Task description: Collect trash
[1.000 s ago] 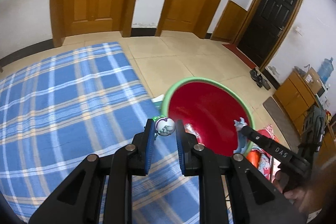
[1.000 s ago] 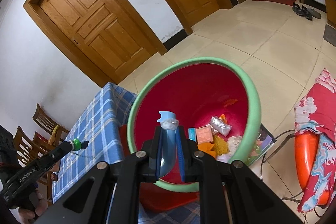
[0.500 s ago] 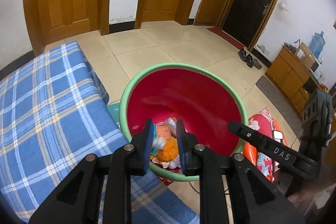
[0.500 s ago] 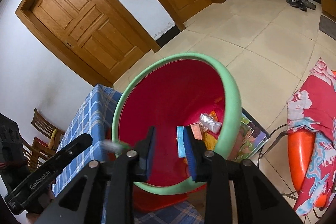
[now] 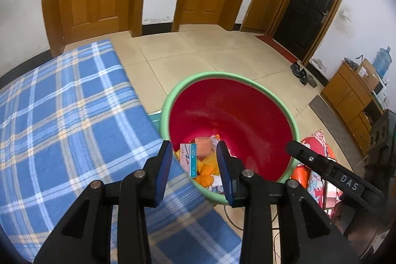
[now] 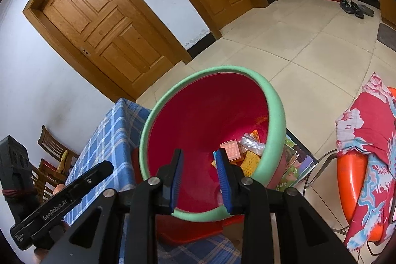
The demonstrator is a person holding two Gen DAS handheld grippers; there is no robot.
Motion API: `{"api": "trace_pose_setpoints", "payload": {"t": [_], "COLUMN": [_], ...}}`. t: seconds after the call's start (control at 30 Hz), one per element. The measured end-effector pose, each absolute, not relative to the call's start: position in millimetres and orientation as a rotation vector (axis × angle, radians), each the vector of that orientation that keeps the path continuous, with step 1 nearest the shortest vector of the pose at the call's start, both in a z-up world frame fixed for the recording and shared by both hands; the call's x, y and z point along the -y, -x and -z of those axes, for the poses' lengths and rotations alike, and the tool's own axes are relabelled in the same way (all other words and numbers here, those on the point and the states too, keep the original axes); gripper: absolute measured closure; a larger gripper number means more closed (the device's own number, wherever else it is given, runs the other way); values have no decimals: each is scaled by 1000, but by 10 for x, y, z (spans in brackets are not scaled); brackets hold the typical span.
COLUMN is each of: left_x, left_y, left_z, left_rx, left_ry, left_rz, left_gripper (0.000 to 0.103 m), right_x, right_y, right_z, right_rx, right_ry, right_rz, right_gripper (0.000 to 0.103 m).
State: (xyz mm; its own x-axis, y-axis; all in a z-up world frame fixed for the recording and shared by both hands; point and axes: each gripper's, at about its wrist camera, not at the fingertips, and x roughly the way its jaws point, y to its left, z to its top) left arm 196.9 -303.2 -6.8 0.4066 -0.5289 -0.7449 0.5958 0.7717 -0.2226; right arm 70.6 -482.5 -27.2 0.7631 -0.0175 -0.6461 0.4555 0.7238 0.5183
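Two tools, left (image 5: 194, 171) and right (image 6: 199, 178), agape over one bin (image 5: 247, 115).

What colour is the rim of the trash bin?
Light green; the trash bin is red inside. The right wrist view shows the rim best.

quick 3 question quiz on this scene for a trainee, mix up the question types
1. True or false: the left gripper is shut on a piece of trash.
2. Multiple choice: the rim of the red bin is a) green b) yellow c) black.
3. Fill in: beside the bin, the table carries a blue ____ tablecloth.

Key
1. False: its jaws stand open and empty, as do those of the right gripper.
2. a
3. plaid; trash such as a pink box already lies in the bin.
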Motion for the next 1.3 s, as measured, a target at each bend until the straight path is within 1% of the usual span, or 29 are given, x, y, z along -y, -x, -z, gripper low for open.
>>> {"api": "trace_pose_setpoints", "payload": {"t": [0.07, 0.27, 0.33, 0.47, 0.63, 0.67, 0.7, 0.77, 0.93, 1.0, 1.07, 1.23, 1.3], "left_x": [2955, 2615, 2488, 2198, 1855, 1757, 1680, 1549, 1229, 1138, 1030, 848, 784], "left_y": [-1958, -1851, -1820, -1733, -1614, -1578, -1554, -1487, -1299, -1226, -1138, -953, -887], "left_z": [39, -65, -95, -156, -231, -251, -265, -289, -349, -383, -431, -533, -566], "left_rx": [-908, -898, -894, -876, -852, -845, -840, -827, -807, -795, -775, -729, -716], "left_ry": [-76, -44, -39, -25, -15, -11, -7, -3, 18, 18, 18, 14, 16], "left_rz": [691, 624, 594, 535, 458, 436, 416, 372, 322, 301, 282, 240, 224], "left_gripper": [66, 59, 56, 52, 46, 44, 40, 36, 35, 31, 29, 25, 21], "right_x": [4762, 4488, 4382, 4132, 3861, 3800, 3731, 3608, 3292, 3156, 3039, 2802, 2720], "right_y": [-694, -642, -631, -612, -581, -578, -568, -541, -477, -442, -401, -313, -274], "right_z": [219, 29, -24, -145, -277, -302, -330, -363, -432, -450, -461, -482, -493], "right_rx": [-656, -637, -634, -629, -612, -608, -604, -596, -591, -589, -587, -585, -584], "right_ry": [-711, -663, -649, -601, -555, -546, -536, -517, -468, -446, -427, -390, -382], "right_rz": [272, 225, 206, 168, 129, 121, 114, 102, 59, 44, 30, 9, 5], "right_gripper": [71, 65, 59, 55, 48, 48, 48, 46, 39, 36, 34, 21, 14]}}
